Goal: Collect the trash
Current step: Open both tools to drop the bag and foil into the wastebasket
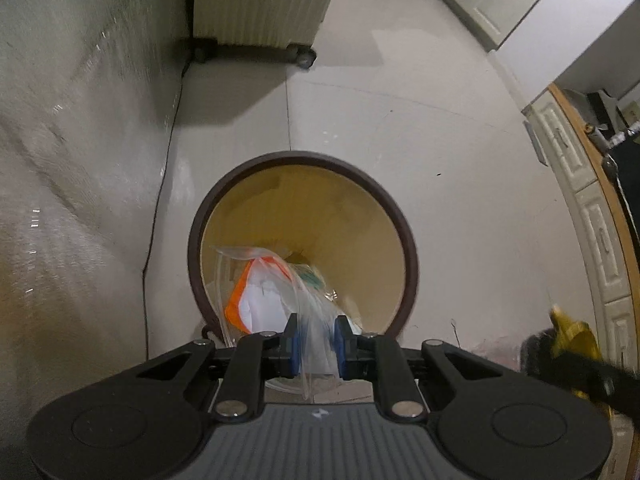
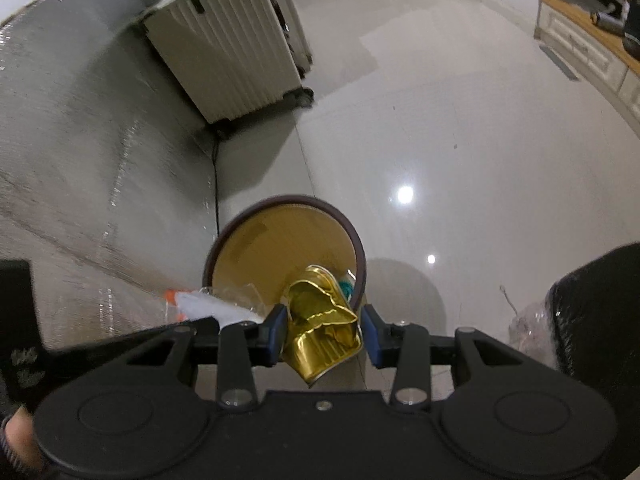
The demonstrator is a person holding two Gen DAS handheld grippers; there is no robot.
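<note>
The left gripper (image 1: 316,346) is clenched on a clear plastic bag (image 1: 276,292) that has white paper and an orange edge inside; the bag hangs over the near rim of the bin (image 1: 412,264) and partly already in it. I think this bag is very light, soft and slippery, so a pinch on the bunched film near the top is the good place. The right gripper (image 2: 323,330) grasps a crushed gold can (image 2: 320,328), also just above the bin's near edge. The can looks thin and light but stiff, with bent edges that may be sharp; its dented sides give the pads some hold. The bin mouth is wide and mostly free. The wall (image 1: 80,160) stands near on the left, with a cable along its foot. Farther, a ribbed suitcase (image 1: 260,0) stands on wheels. To the right the floor (image 2: 460,120) is open until the cabinets (image 1: 592,216).
</note>
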